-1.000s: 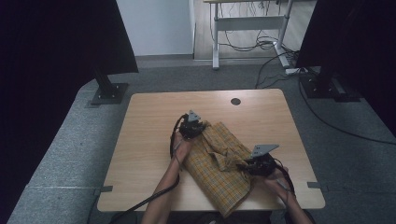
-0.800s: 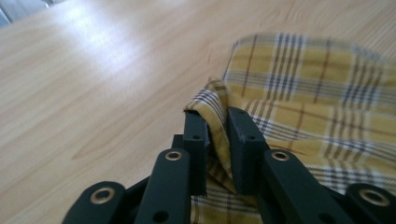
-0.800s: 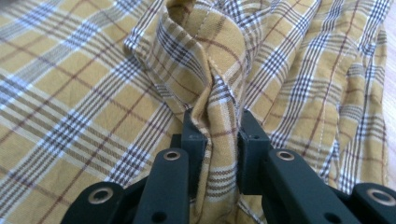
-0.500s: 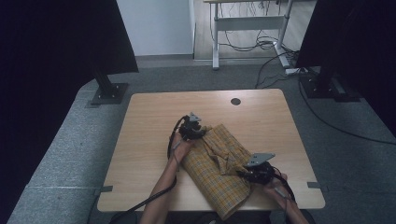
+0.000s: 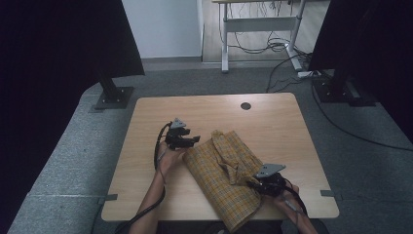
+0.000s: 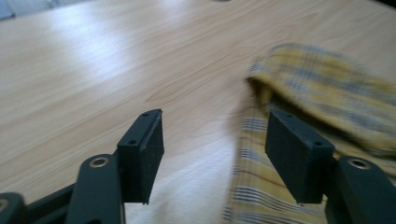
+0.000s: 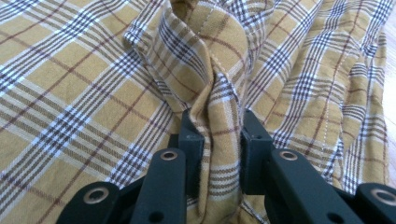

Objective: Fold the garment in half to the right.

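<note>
A yellow plaid shirt (image 5: pixel 221 168) lies crumpled across the near middle of the wooden table (image 5: pixel 272 117), its lower end hanging over the front edge. My left gripper (image 5: pixel 196 140) hovers just left of the shirt's upper corner. In the left gripper view its jaws (image 6: pixel 215 121) have just been opening and stand apart over bare wood, with nothing between them; the shirt (image 6: pixel 327 93) lies to the right of them. My right gripper (image 5: pixel 251 184) is at the shirt's right edge. In the right gripper view it (image 7: pixel 219 126) is shut on a raised fold of the shirt (image 7: pixel 205 56).
A round cable hole (image 5: pixel 245 106) sits near the table's far edge. Beyond the table are a black stand base (image 5: pixel 113 96) on the left, a desk frame (image 5: pixel 225 44) and loose cables (image 5: pixel 287 46) on the floor. Bare tabletop spreads left and behind the shirt.
The left gripper has let go of the shirt's corner, opened, and drawn back to the left. The right gripper, still gripping the fold, shifted slightly toward the front edge.
</note>
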Tool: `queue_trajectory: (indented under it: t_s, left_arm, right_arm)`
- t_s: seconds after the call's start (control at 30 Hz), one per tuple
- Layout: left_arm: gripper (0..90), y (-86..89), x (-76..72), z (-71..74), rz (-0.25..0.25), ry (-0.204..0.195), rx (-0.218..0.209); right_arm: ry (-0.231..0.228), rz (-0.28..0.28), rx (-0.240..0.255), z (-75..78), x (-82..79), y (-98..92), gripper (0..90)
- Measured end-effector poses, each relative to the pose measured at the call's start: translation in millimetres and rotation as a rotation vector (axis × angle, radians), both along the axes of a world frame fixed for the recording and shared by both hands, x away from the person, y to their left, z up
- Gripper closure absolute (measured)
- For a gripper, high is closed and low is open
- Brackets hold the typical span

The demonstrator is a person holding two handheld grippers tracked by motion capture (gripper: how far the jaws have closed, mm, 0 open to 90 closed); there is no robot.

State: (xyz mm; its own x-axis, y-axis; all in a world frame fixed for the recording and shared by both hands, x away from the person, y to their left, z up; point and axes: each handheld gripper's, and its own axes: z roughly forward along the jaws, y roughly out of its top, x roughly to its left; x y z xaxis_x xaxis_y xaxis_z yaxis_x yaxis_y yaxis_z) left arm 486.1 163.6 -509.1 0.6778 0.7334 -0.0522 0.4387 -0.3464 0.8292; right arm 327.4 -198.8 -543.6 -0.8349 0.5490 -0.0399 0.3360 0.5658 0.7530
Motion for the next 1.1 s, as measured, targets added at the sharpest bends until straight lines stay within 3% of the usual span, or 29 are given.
queue_trajectory:
  t_s: [0.1, 0.13, 0.17, 0.2, 0.23, 0.37, 0.47, 0.53, 0.6, 0.63, 0.73, 0.77, 0.93, 1.0, 1.1]
  left_arm:
    - [34.3, -4.0, -13.2, 10.3, -0.045, -0.025, -0.003]
    - [34.3, -8.8, -23.9, 16.9, -0.08, -0.043, -0.001]
    - [33.3, -8.8, -23.9, 16.9, -0.08, -0.043, -0.001]
    - [31.8, -22.2, -45.3, 24.4, -0.151, -0.049, 0.0]
    - [31.4, -27.4, -52.8, 25.4, -0.172, -0.049, 0.007]
    - [30.0, -51.1, -82.9, 20.3, -0.262, -0.035, 0.035]
    - [28.2, -67.2, -100.5, 5.7, -0.305, -0.009, 0.113]
    - [27.2, -73.9, -108.2, -6.7, -0.292, -0.003, 0.188]
    - [27.3, -75.6, -110.7, -13.8, -0.281, 0.003, 0.211]
    - [27.3, -75.9, -112.8, -27.9, -0.269, 0.02, 0.235]
    - [27.6, -73.4, -111.6, -37.5, -0.254, 0.054, 0.206]
    - [27.7, -70.1, -110.5, -40.2, -0.244, 0.067, 0.165]
    - [27.9, -70.7, -111.3, -40.0, -0.243, 0.063, 0.175]
    - [27.9, -70.7, -111.4, -40.1, -0.242, 0.064, 0.174]
    - [27.8, -71.2, -111.3, -39.8, -0.242, 0.064, 0.178]
  right_arm:
    - [-0.004, -0.013, -0.006, 0.0, -1.6, 1.8, 74.0]
    - [-0.004, -0.013, -0.006, 0.0, -1.6, 1.8, 74.0]
    - [-0.004, -0.013, -0.006, 0.0, -1.6, 1.8, 74.0]
    - [-0.006, -0.022, -0.008, -0.1, -2.9, 3.6, 73.8]
    - [-0.005, -0.023, -0.007, -0.1, -2.7, 3.5, 73.6]
    - [-0.001, -0.022, -0.001, -0.4, -2.1, 2.4, 73.0]
    - [-0.005, -0.02, -0.001, -0.5, -2.3, 2.0, 71.8]
    - [-0.013, -0.017, -0.002, -0.8, -2.8, 1.7, 70.9]
    - [-0.015, -0.016, 0.0, -1.0, -3.0, 1.2, 70.4]
    - [-0.014, -0.015, 0.008, -1.4, -2.9, 0.1, 69.6]
    - [-0.013, -0.016, 0.015, -1.4, -2.8, -0.7, 68.4]
    - [-0.015, -0.017, 0.013, -1.1, -3.2, -0.7, 67.5]
    - [-0.014, -0.022, 0.013, 5.2, -6.4, -2.8, 57.4]
    - [-0.021, -0.025, 0.028, 10.0, -8.8, -3.6, 49.3]
    - [-0.039, -0.036, 0.061, 16.5, -9.5, 1.6, 28.9]
